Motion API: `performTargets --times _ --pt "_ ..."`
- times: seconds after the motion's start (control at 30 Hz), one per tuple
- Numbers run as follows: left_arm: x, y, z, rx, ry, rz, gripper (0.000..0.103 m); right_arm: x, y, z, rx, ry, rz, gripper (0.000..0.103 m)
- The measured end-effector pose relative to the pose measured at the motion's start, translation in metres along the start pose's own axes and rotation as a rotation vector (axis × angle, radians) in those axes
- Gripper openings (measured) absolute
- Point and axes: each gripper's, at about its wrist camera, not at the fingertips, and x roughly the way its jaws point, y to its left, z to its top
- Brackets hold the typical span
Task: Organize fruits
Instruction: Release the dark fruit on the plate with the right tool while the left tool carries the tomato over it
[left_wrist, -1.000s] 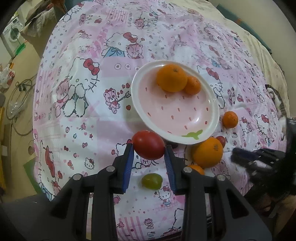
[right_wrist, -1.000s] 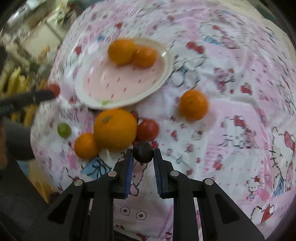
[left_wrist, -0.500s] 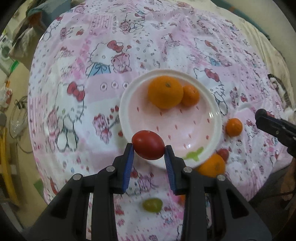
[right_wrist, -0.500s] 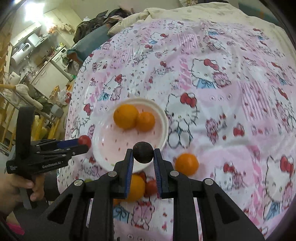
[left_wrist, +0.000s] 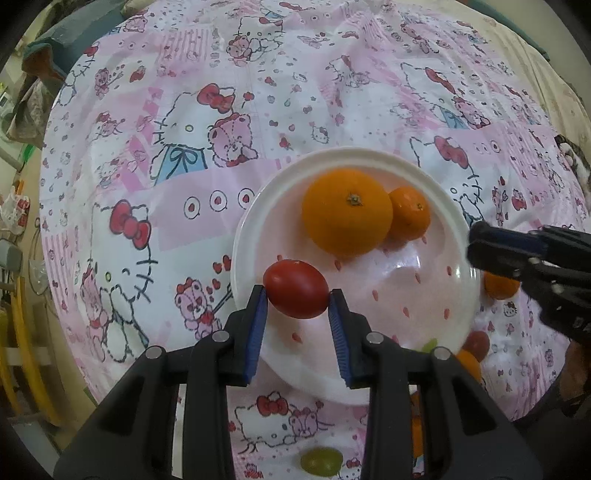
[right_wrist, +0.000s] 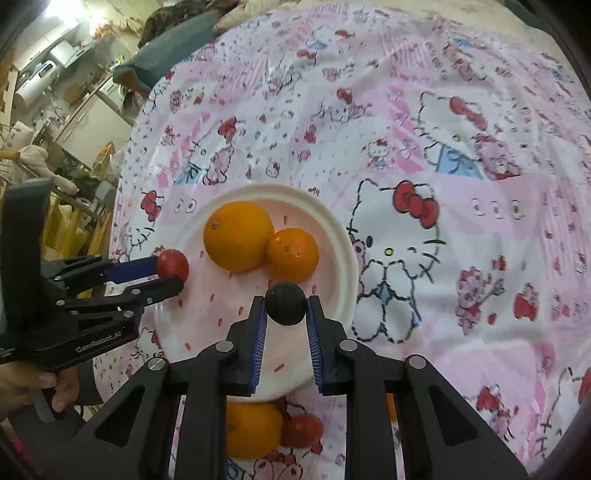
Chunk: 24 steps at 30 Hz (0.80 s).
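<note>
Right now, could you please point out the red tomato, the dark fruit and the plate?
red tomato (left_wrist: 296, 288), left wrist view, middle of its skin
dark fruit (right_wrist: 286, 303), right wrist view, its centre
plate (left_wrist: 343, 153), left wrist view, far rim

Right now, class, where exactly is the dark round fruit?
In the right wrist view, the dark fruit sits clamped in the right claw, over the plate's near-right part, just in front of the small orange.

Five oranges (left_wrist: 347, 216), two tomatoes (left_wrist: 295, 288), one plate (left_wrist: 406, 306)
</note>
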Motion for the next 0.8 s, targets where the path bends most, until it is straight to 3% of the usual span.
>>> performTargets --times 0.27,0.8 --pt "0.019 0.000 0.007 0.004 0.023 -0.010 0.030 0.029 -0.006 0.003 0.014 0.060 0.003 0.023" --pt "0.031 -0.003 0.015 -0.033 0.028 -0.018 0.030 0.030 -0.018 0.000 0.067 0.064 0.015 0.026"
